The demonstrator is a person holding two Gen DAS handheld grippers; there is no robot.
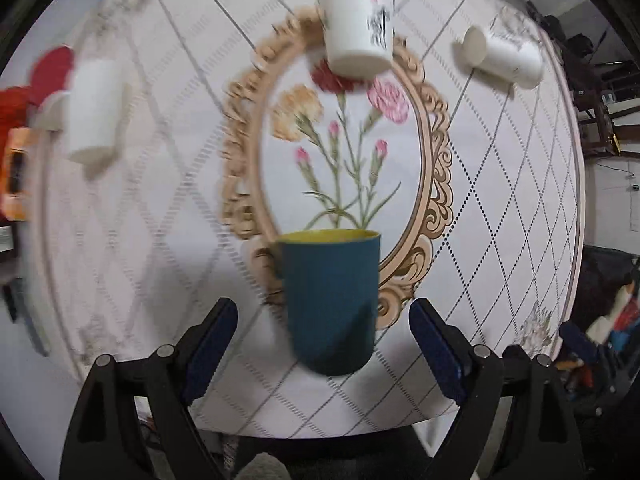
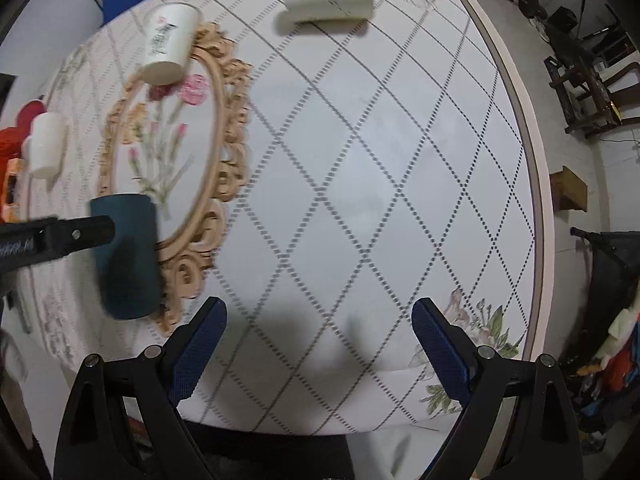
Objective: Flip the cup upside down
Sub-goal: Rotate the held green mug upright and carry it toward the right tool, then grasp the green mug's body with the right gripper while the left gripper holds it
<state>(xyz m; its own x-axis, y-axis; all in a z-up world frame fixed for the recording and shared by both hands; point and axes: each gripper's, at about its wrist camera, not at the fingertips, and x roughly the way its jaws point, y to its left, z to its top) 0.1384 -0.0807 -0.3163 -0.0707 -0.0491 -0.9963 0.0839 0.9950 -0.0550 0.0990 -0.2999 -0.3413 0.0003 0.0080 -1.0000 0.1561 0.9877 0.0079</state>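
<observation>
While both tools sit nearest the lenses, the count runs outward from them.

Left gripper (image 1: 324, 344): one; jaws spread wide, nothing held; the teal cup sits between the blue pads without touching either.
Right gripper (image 2: 319, 344): one; jaws spread wide, nothing between them but bare cloth.
Teal cup (image 1: 331, 300): one; upright on the tabletop, mouth up, yellow inside, a handle on its left side; it stands at the near rim of the printed gilt frame. The right view shows it at far left, with a left gripper finger (image 2: 76, 236) alongside it.
Tabletop (image 2: 380, 184): one round top under a white cloth with a dotted diamond grid and one oval frame of carnations (image 1: 344, 152).
White paper cups: three. One (image 1: 358, 26), printed, leans on the frame's far edge; one (image 1: 502, 58) lies on its side far right; one (image 1: 94, 110) is at the left edge, too blurred to tell its pose.
Red and orange object (image 1: 24, 128): beyond the left cup, unclear.
</observation>
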